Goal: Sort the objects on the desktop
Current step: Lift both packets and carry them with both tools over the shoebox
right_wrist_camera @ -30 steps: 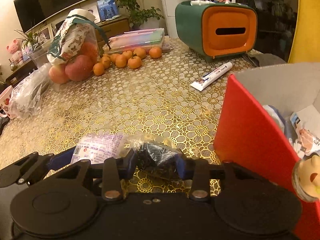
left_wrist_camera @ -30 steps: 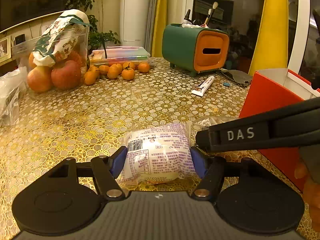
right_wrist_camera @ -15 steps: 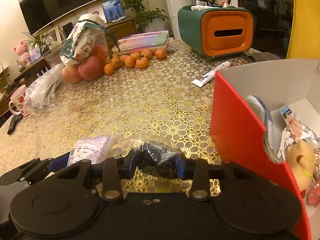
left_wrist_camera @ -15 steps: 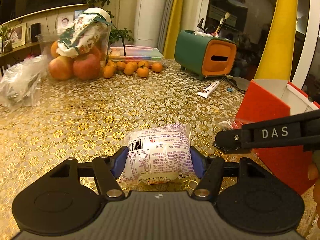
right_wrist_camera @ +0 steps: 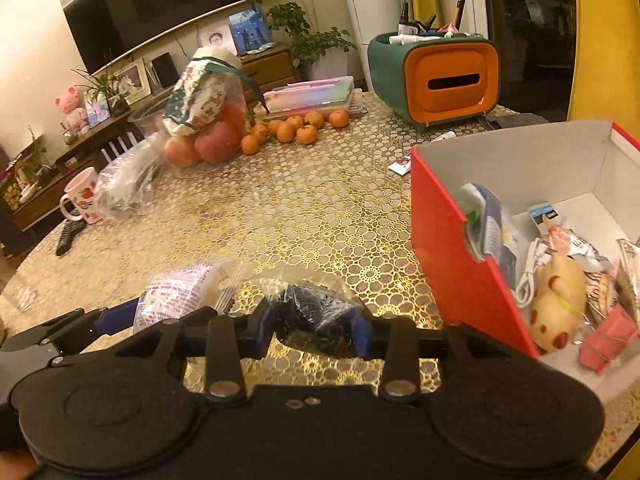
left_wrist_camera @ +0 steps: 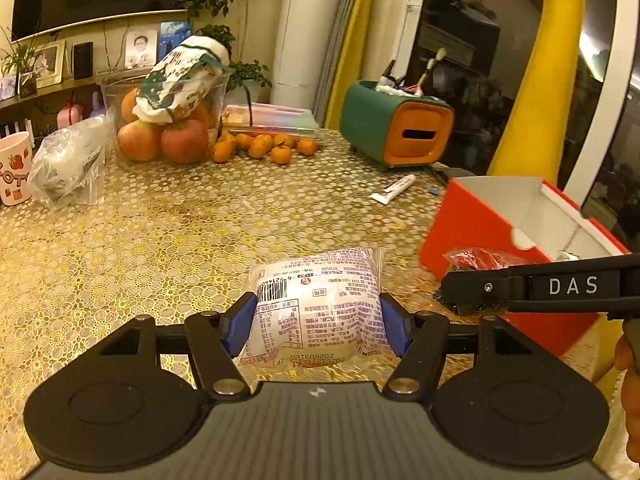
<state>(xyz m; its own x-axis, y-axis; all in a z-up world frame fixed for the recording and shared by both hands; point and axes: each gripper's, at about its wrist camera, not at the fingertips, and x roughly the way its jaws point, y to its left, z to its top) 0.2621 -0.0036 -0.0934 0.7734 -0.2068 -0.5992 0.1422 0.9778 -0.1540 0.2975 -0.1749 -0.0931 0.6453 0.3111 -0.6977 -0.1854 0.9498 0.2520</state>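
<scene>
Both grippers are clenched on cargo lifted above the table's near edge: the left gripper [left_wrist_camera: 318,322] grasps a white printed snack packet [left_wrist_camera: 320,308], the right gripper [right_wrist_camera: 314,326] a dark plastic-wrapped bundle [right_wrist_camera: 316,312], apparently bound for the red box [right_wrist_camera: 452,256] at the right.

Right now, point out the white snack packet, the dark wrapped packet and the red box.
white snack packet [left_wrist_camera: 320,304], left wrist view, printed face.
dark wrapped packet [right_wrist_camera: 316,318], right wrist view, dark middle.
red box [right_wrist_camera: 460,264], right wrist view, red outer wall.
</scene>
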